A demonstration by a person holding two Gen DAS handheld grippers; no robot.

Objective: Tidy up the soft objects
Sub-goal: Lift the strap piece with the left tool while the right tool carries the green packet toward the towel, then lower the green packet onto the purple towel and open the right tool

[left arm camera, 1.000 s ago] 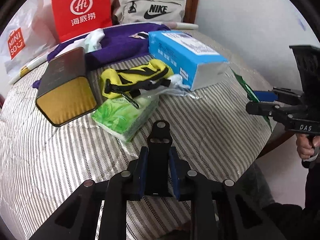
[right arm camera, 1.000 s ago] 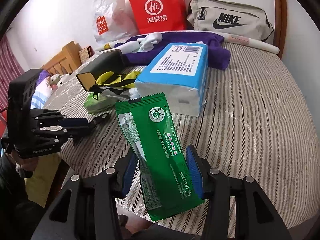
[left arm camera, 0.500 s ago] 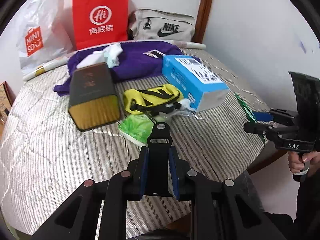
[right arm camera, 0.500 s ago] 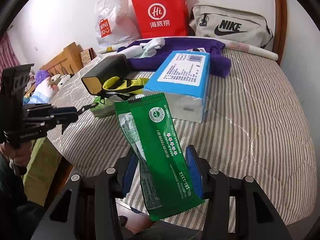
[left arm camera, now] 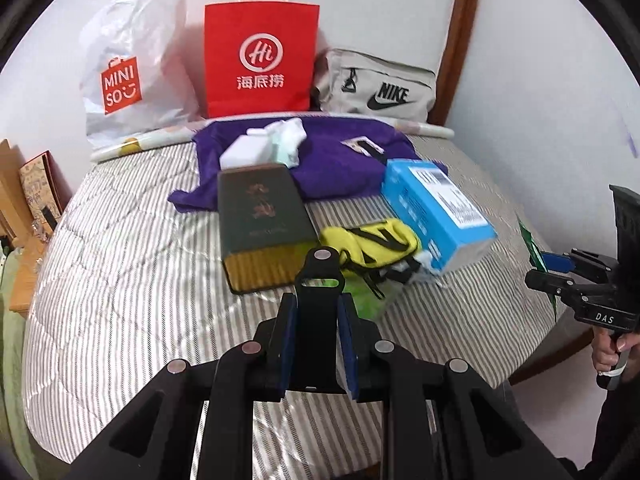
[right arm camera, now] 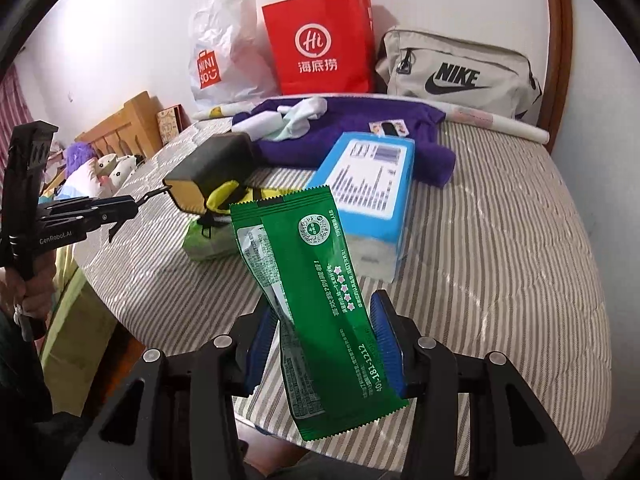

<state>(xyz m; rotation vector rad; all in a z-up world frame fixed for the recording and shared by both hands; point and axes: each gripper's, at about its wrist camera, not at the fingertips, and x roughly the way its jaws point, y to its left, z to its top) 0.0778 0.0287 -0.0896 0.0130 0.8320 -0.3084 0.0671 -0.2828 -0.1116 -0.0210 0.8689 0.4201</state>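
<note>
Striped quilted bedding (left arm camera: pixel 120 280) covers a bed set against a white wall, with a wooden headboard (right arm camera: pixel 132 124) and plush toys (right arm camera: pixel 96 168) off to the left in the right wrist view. Along the wall, left to right, stand a white Miniso plastic bag (left arm camera: pixel 128 76), a red paper bag (left arm camera: pixel 260 48) and a beige Nike pouch (left arm camera: pixel 376 88). In front of them lies a purple cloth (left arm camera: pixel 340 160) with a white sock (left arm camera: pixel 288 136) on it. Nearer, left to right, sit a dark box with a gold end (left arm camera: pixel 260 224), a yellow-and-black strap pouch (left arm camera: pixel 376 244) lying on a green tissue pack (right arm camera: pixel 204 240), and a blue tissue pack (left arm camera: pixel 436 212). The left gripper (left arm camera: pixel 316 344) hangs above the bed with its blue pads clamped on a black clip-like piece (left arm camera: pixel 320 280). The right gripper (right arm camera: pixel 324 340) is closed on a green sachet (right arm camera: pixel 312 280), held upright above the bed's near edge, its lower end between the pads.
</note>
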